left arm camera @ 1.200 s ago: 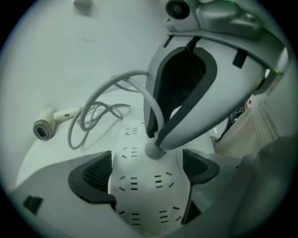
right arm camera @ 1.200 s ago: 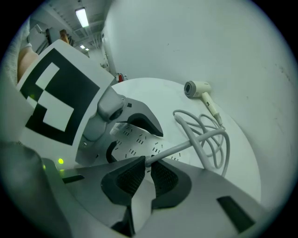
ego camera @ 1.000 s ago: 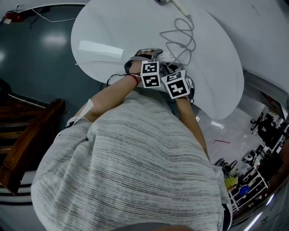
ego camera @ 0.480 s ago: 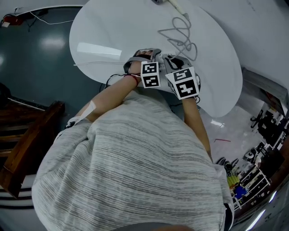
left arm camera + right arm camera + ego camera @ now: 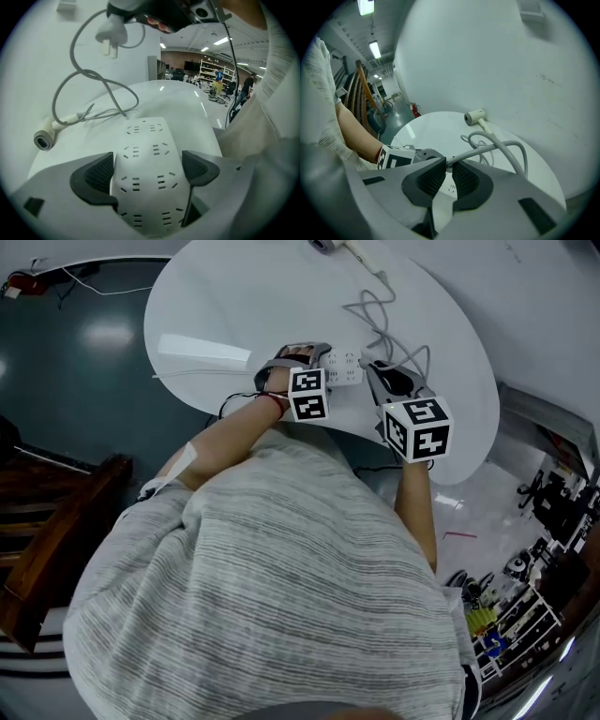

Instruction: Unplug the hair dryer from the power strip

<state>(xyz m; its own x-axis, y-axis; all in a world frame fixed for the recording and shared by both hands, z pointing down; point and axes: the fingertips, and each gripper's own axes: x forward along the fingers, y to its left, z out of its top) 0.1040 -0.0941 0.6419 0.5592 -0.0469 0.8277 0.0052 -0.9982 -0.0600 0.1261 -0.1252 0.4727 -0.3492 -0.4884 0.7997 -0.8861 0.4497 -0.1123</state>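
A round white bench [image 5: 216, 306] stood on a dark teal floor [image 5: 80, 381], seen from above over the person's grey striped shirt [image 5: 281, 577]. The white power strip [image 5: 344, 367] lay near the bench's near edge, with the left tongs [image 5: 314, 362] at its left end. The right tongs [image 5: 382, 376] were just to the strip's right, under their marker cube [image 5: 417, 427]. A grey cord [image 5: 380, 310] ran in loose loops across the bench to the hair dryer [image 5: 356, 249] at the far edge.

In the left gripper view, the left tongs [image 5: 147, 161] were clamped on the power strip, one dark pad against each long side, and every socket in sight was empty. Above and beyond the strip, the plug [image 5: 111, 36] hung in the air with its prongs bare, held from above by the right tongs. Its cord curved down to the bench, and the hair dryer lay on its side at the left. Shelving [image 5: 211, 72] showed in the room behind.

In the right gripper view, the right tongs [image 5: 446, 164] were closed to a narrow gap on the plug end of the cord. The cord arched out from between the pads towards the hair dryer by the white wall [image 5: 487, 56].
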